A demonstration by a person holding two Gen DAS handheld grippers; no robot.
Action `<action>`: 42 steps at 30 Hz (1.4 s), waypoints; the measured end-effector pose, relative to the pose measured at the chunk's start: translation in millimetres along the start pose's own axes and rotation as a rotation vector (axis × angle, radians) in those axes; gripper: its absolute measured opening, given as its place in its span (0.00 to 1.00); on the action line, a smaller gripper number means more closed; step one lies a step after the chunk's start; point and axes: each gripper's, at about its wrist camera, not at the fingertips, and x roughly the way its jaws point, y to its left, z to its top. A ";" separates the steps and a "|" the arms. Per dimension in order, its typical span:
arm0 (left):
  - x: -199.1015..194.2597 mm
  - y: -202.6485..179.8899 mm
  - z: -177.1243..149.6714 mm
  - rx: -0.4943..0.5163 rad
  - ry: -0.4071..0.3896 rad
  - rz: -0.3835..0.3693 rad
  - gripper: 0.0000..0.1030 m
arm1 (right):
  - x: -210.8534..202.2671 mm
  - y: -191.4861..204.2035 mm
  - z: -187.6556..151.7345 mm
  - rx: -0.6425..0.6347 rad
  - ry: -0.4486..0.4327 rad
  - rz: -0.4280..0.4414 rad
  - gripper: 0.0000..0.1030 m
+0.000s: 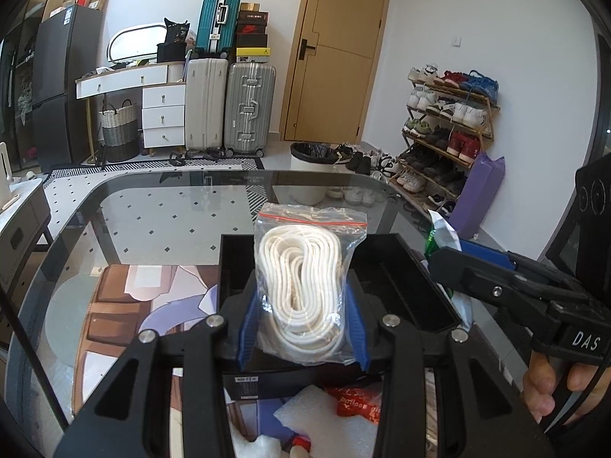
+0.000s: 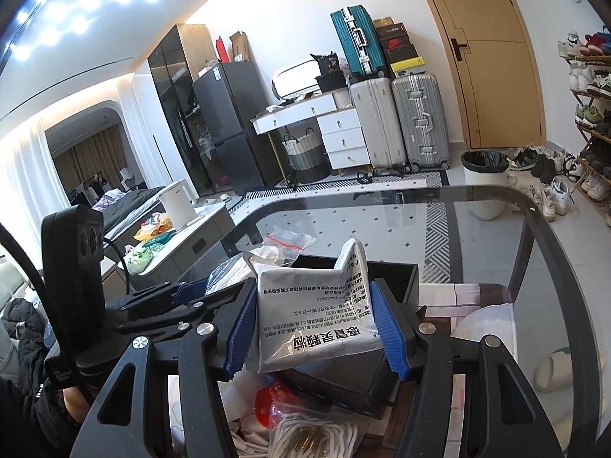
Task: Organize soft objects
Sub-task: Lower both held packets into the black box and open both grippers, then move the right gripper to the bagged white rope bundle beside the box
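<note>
Blue pads, left gripper [image 1: 301, 328]: clamping a clear zip bag [image 1: 305, 286] of white cord above the black tray [image 1: 404, 286].
Right gripper [image 2: 313, 328]: squeezing a silver packet [image 2: 305, 316] over the tray.
Tray: sitting on the glass table [image 1: 160, 225].

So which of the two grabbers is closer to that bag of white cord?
Left. The left gripper has its jaws shut on the bag of white cord; the right gripper, beside it, grips a silver packet.

suitcases [image 1: 229, 107] beside a wooden door [image 1: 336, 53]; shoe rack [image 1: 446, 129] right.
</note>
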 end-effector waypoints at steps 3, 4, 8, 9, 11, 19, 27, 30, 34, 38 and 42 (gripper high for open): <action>2.5 -1.1 -1.9 0.018 0.008 0.004 0.40 | 9.6 -1.0 -2.2 -0.005 0.020 -0.005 0.57; 2.0 -1.8 -2.3 0.027 0.006 0.007 0.40 | 11.9 -1.9 -2.6 -0.009 0.022 -0.007 0.59; -6.2 -0.8 -2.4 0.031 -0.021 0.024 0.63 | 10.5 1.6 -0.1 -0.035 -0.008 -0.017 0.78; -8.6 0.2 -2.3 0.031 -0.028 0.023 0.64 | 7.8 2.3 -0.9 -0.035 -0.020 -0.021 0.83; -14.1 3.8 -2.4 0.029 -0.030 0.013 0.74 | 5.0 3.6 -1.5 -0.040 -0.031 -0.022 0.85; -45.3 17.9 -8.7 -0.008 -0.089 0.045 1.00 | -17.6 1.0 -8.9 -0.042 -0.024 -0.047 0.99; -69.3 26.9 -25.8 -0.006 -0.092 0.015 1.00 | -49.4 16.6 -35.3 -0.066 -0.052 -0.076 0.99; -79.9 28.3 -32.5 -0.014 -0.104 0.010 1.00 | -63.5 20.1 -38.8 -0.057 -0.077 -0.065 0.99; -90.1 32.5 -41.6 -0.031 -0.097 0.002 1.00 | -81.4 26.1 -44.0 -0.051 -0.105 -0.054 0.99; -99.9 29.8 -51.6 0.010 -0.091 0.023 1.00 | -93.5 28.5 -45.8 -0.053 -0.118 -0.051 0.99; -105.7 29.0 -59.4 0.022 -0.076 0.006 1.00 | -104.7 31.0 -51.0 -0.071 -0.137 -0.052 0.99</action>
